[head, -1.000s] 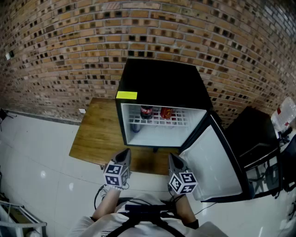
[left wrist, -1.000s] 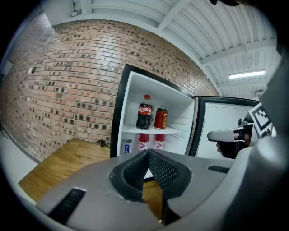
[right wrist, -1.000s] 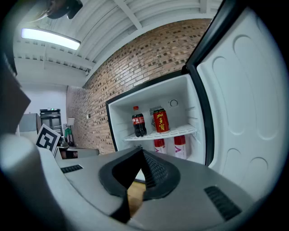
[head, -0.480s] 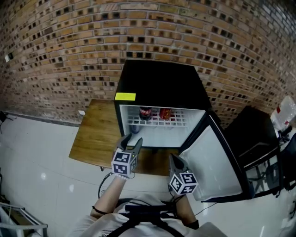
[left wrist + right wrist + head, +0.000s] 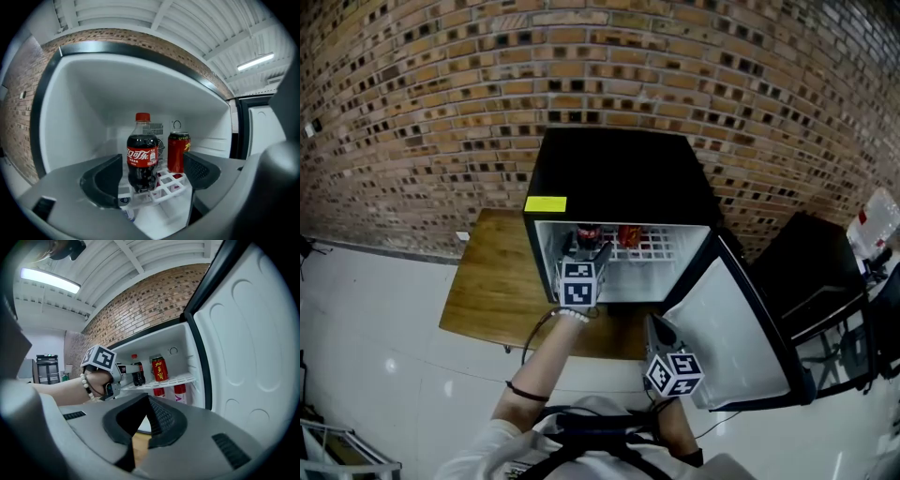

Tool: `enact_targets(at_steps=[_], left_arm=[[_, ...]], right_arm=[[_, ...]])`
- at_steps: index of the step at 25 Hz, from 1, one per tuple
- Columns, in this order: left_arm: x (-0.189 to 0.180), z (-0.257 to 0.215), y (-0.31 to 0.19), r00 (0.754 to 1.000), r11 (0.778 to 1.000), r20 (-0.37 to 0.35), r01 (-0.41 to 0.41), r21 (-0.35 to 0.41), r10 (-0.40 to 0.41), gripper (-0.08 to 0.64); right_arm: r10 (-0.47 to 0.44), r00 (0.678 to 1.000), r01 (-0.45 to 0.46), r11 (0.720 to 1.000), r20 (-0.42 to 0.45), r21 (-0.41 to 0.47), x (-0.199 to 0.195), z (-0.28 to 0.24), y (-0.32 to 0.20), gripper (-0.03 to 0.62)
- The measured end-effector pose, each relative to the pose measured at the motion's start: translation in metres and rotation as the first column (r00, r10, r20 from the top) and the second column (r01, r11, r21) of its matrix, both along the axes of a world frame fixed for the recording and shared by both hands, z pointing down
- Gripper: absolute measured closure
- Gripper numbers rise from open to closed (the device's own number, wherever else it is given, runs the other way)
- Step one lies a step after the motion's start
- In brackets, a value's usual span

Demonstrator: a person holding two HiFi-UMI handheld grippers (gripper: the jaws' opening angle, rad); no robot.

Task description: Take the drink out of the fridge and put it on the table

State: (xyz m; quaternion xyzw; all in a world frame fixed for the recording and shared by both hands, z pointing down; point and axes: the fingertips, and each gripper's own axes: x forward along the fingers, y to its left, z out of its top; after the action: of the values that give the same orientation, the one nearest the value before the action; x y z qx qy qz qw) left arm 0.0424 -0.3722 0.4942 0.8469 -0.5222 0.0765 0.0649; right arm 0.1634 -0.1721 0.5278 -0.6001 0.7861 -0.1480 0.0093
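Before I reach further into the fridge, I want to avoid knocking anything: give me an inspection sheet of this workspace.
Surface: brown wooden table, carrying the fridge.
Job's things: dark cola bottle with a red cap, upright on the white wire shelf of the open black mini fridge.
Clutter: red drink can, upright at the bottle's right; two red containers below the shelf.
Tools: left tool opening, the bottle framed in its gap, pads not on it; right tool shut, empty, outside the fridge.
Cables: dark cable looping beneath the left forearm.
Surroundings: brick wall, white tiled floor, fridge door swung open to the right.
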Motion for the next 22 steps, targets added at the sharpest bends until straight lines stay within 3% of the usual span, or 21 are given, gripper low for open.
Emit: enact_targets(at_steps=[7,15,22], left_arm=[[0.004,-0.007,-0.044,0.997,0.998,0.022,0.067,-0.005,-0.067,0.156],[0.006,-0.003,-0.057,0.996,0.998,0.078,0.054,-0.027,-0.052,0.200],[0.007,0.003,-0.057,0.996,0.998,0.076,0.040,-0.052,-0.036,0.252]], right_arm=[[0.034,0.999,-0.034,0.999,0.011,0.001,0.013,0.000,0.002,0.581],[0.043,0.999,-0.044,0.999,0.018,0.003,0.018,0.000,0.000,0.581],[0.047,0.999,-0.048,0.999,0.022,0.010,0.019,-0.002,0.003,0.581]])
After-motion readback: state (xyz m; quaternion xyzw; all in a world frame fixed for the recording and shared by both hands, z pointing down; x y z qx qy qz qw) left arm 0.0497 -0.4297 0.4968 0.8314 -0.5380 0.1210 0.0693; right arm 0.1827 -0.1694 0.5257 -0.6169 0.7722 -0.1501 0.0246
